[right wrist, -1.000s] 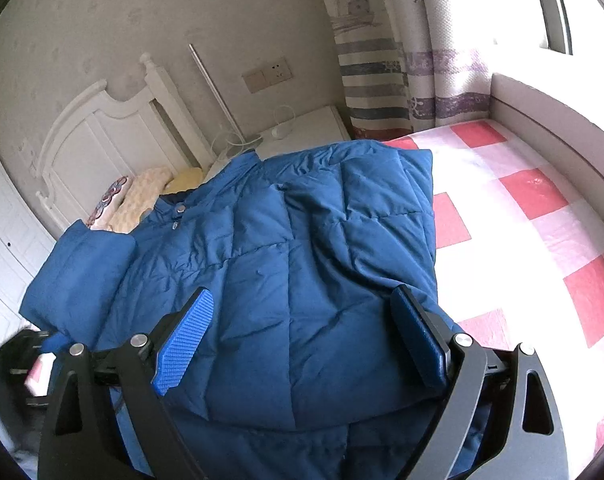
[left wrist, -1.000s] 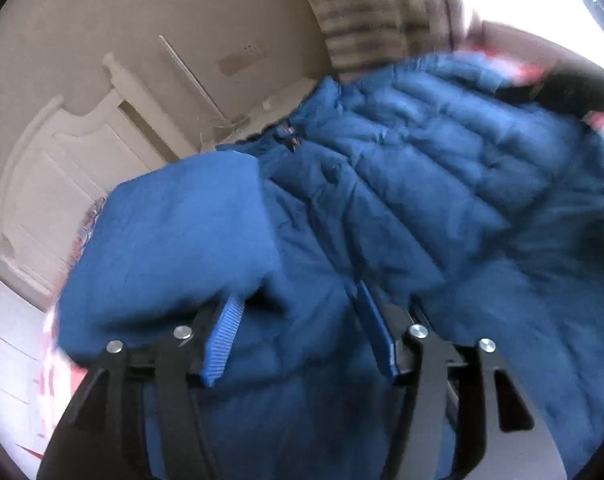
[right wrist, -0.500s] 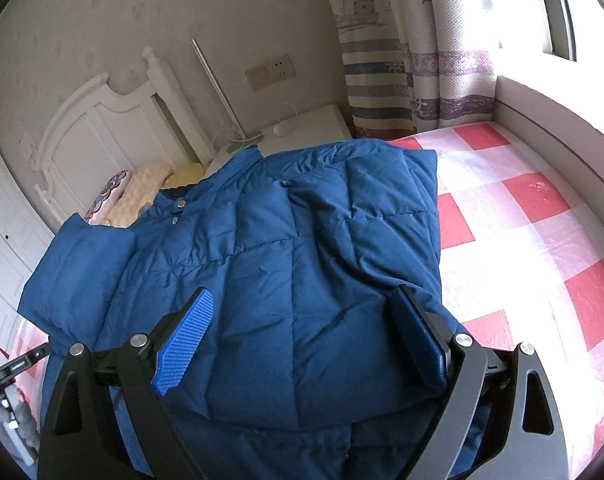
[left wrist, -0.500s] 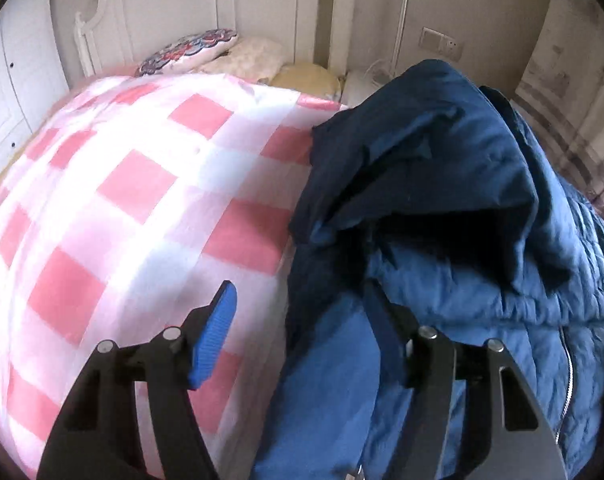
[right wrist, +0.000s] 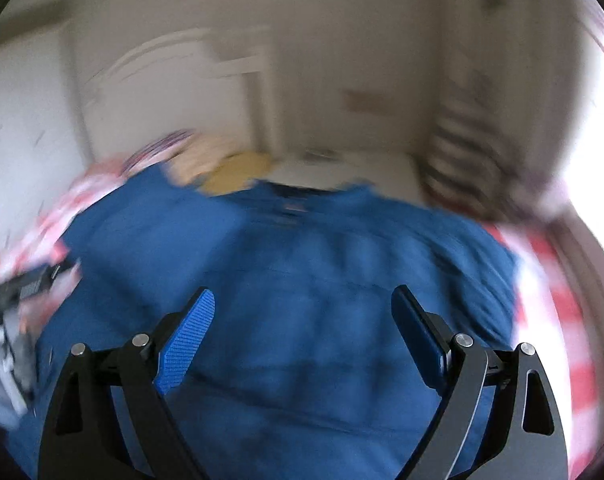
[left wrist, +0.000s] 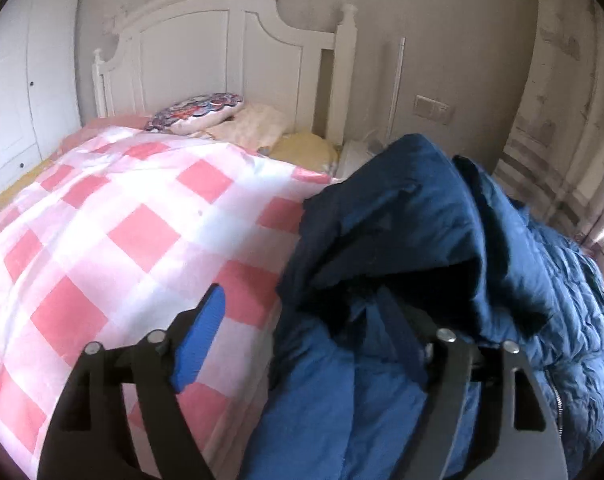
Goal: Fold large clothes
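While the blue down jacket [left wrist: 441, 264] lies bunched on the bed [left wrist: 114, 236] with its pink and white check cover, the left gripper [left wrist: 307, 334] stands at the jacket's left edge. Its jaws have just been opening; they stand apart, and a fold of the jacket lies between them, over the right finger, while the left pad hangs free above the cover. In the blurred right wrist view the right gripper [right wrist: 302, 328] hovers above the spread jacket [right wrist: 302, 280] with jaws wide apart, holding nothing. I can read no label or writing.
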The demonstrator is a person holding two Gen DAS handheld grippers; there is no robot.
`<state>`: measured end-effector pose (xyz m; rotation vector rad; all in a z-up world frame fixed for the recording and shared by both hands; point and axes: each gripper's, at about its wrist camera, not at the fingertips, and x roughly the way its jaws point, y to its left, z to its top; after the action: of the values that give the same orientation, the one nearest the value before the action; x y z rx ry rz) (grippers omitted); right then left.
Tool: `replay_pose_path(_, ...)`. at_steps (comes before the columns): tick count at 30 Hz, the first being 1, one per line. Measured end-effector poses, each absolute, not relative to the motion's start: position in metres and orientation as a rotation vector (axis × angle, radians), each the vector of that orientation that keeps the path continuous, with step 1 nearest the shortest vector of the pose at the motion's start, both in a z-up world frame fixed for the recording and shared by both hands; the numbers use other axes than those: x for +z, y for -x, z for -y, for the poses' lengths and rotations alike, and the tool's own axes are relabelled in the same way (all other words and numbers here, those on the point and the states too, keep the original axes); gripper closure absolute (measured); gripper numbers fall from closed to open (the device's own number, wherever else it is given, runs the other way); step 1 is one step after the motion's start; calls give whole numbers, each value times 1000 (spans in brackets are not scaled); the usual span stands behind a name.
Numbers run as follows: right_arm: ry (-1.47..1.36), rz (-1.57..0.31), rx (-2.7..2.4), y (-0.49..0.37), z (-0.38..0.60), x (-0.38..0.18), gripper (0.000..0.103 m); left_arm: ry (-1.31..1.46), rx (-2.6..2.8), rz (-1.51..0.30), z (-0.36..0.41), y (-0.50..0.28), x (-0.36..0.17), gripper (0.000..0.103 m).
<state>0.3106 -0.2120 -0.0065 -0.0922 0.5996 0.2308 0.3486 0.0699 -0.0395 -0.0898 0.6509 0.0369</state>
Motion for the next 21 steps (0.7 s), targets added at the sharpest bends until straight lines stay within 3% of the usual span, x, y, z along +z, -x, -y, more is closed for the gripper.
replay_pose_path(3, 260, -616, 275, -324, 157, -15, 16, 15, 48, -756, -57, -366, -59, 24)
replay_pose_path(5, 316, -653, 303, -334, 133, -25, 23, 14, 45, -793, -56, -371, -64, 23)
replay_pose_path(14, 425, -675, 209, -372, 92, -41, 25, 13, 66, -795, -54, -370, -69, 19)
replay_pose_path(15, 447, -668, 211, -371, 87, -41, 28, 16, 67, -796, -54, -370, -69, 18)
replay_pose_path(16, 471, -660, 241, -369, 84, -41, 38, 17, 69, -797, -55, -369, -68, 17)
replay_pose_path(17, 471, -647, 260, -366, 85, -37, 59, 17, 70, -797, -56, -370, -68, 17)
replay_pose_path(18, 443, -624, 271, -363, 91, -28, 69, 17, 73, -798, -56, -370, -68, 16)
replay_pose_path(21, 219, -530, 280, -348, 140, 12, 80, 19, 76, -800, -57, -370, -68, 15)
